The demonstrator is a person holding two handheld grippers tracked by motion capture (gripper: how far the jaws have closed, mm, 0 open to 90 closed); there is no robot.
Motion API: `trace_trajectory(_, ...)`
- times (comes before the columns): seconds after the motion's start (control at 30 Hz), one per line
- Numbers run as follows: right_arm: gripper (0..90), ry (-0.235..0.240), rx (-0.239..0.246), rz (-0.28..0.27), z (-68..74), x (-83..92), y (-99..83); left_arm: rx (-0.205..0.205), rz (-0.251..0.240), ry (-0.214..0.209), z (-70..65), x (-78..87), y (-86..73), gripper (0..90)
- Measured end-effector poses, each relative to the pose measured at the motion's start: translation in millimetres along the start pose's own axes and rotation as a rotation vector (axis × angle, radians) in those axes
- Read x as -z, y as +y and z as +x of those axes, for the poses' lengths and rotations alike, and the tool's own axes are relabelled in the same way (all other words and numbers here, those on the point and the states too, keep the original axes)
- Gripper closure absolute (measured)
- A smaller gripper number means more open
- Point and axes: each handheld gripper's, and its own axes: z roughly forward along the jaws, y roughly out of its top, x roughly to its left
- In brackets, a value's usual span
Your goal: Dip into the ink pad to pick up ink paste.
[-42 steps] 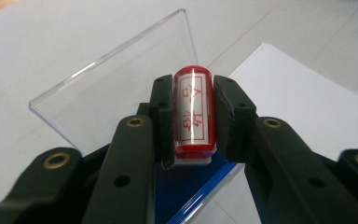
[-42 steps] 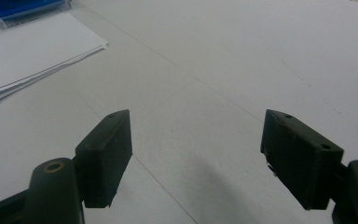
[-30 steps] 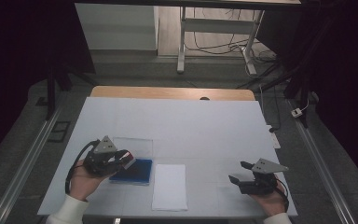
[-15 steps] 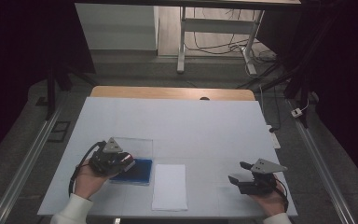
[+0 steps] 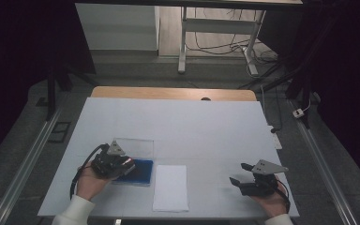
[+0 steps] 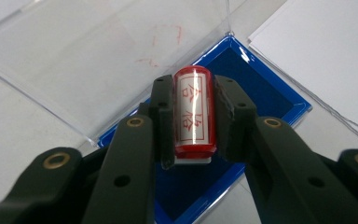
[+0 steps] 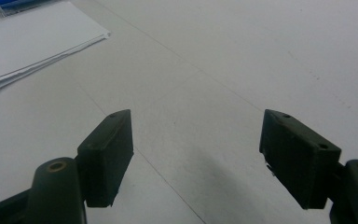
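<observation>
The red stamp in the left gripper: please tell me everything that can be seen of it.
The red stamp is a small cylinder with a glossy, plastic-looking red body and a white label printed with red characters inside a red frame. A pale base shows at its lower end. It lies lengthwise between the jaws of the left gripper, whose black pads press on its two sides. It is held above the blue ink pad, whose clear lid lies open beside it. Whether it touches the pad cannot be told.
</observation>
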Motion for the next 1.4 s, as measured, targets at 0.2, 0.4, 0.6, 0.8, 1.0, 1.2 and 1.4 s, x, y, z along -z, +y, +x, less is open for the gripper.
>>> trace_trajectory(0.2, 25.6, -0.001, 0.003, 0.006, -0.2, 0.1, -0.2, -0.003, 0.004, 0.002, -0.5, -1.1, -0.2, 70.6)
trace_trajectory(0.4, 25.6, -0.003, 0.004, 0.008, 0.1, -0.2, -0.3, -0.005, 0.016, 0.013, -1.7, -1.5, -0.4, 70.6)
trace_trajectory(0.6, 25.6, 0.003, 0.001, 0.009, 0.2, -1.1, -0.6, -0.011, 0.029, 0.019, -2.9, -1.9, 0.9, 70.8)
trace_trajectory(0.8, 25.6, 0.007, 0.002, 0.014, 0.4, -1.5, -0.4, -0.017, 0.050, 0.029, -4.8, -2.2, 3.2, 70.9)
trace_trajectory(1.0, 25.7, 0.008, 0.002, 0.011, 1.3, -3.3, -0.1, -0.020, 0.102, 0.046, -8.2, -6.2, 8.4, 71.1)
trace_trajectory(1.2, 25.7, -0.001, 0.009, 0.022, 2.9, -3.2, 0.8, -0.015, 0.085, 0.035, -6.2, -6.9, 5.2, 71.2)
trace_trajectory(1.4, 25.7, 0.007, 0.006, 0.017, 2.0, -3.5, 0.2, -0.024, 0.087, 0.046, -8.3, -7.4, 5.6, 71.3)
